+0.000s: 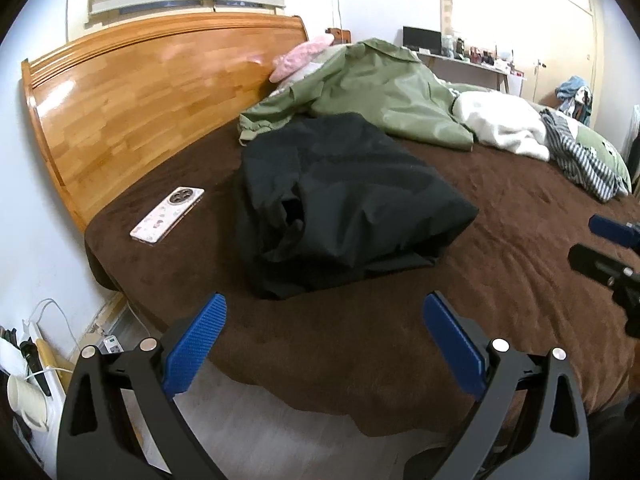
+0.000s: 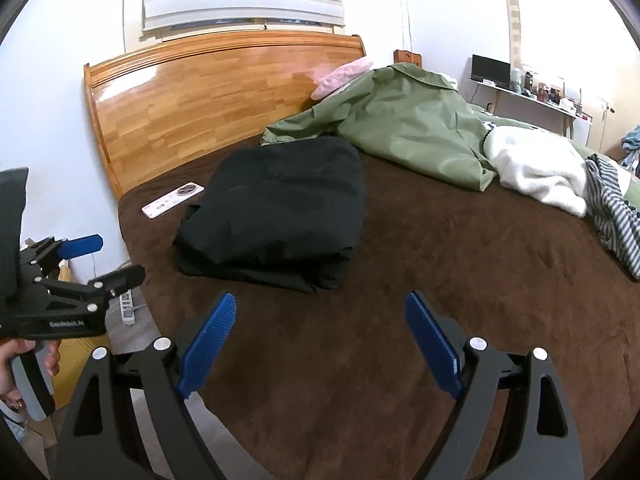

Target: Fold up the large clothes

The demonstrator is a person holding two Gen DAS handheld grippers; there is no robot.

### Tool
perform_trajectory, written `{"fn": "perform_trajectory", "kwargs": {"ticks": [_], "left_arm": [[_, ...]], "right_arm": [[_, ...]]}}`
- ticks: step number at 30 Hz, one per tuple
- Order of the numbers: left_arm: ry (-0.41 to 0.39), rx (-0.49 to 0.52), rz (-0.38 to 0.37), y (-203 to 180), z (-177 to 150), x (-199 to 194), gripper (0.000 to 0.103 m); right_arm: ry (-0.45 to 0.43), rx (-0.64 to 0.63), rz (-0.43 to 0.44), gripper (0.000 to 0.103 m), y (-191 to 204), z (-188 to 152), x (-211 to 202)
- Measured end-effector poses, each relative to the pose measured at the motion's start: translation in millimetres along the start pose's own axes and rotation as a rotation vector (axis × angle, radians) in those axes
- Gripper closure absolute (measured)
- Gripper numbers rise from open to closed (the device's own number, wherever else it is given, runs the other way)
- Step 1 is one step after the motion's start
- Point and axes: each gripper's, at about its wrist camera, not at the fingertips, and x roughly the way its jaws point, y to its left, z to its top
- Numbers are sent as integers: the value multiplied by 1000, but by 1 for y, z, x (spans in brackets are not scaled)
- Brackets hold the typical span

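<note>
A black garment (image 1: 344, 204) lies folded into a thick bundle on the brown bed cover (image 1: 500, 264); it also shows in the right wrist view (image 2: 276, 212). A green jacket (image 1: 384, 92) lies spread behind it, toward the headboard; it also shows in the right wrist view (image 2: 408, 120). My left gripper (image 1: 324, 312) is open and empty, held above the near edge of the bed, short of the black bundle. My right gripper (image 2: 320, 312) is open and empty over the brown cover, in front of the bundle. Each gripper appears at the edge of the other's view.
A phone in a patterned case (image 1: 168, 216) lies on the bed left of the bundle. A wooden headboard (image 1: 140, 100) stands behind. A white blanket (image 1: 504, 124) and striped cloth (image 1: 580, 160) lie at the right. A power strip (image 2: 127, 304) and cables lie on the floor at left.
</note>
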Motion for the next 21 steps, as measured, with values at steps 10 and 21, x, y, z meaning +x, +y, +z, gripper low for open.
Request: {"fn": "perform_trajectory", "kwargs": {"ticks": [10, 21], "left_arm": [[-17, -20, 16, 5, 3, -3, 7], [-28, -26, 26, 5, 4, -7, 7]], "right_arm": [[2, -38, 7, 17, 12, 5, 7], [1, -43, 12, 17, 15, 11, 9]]}}
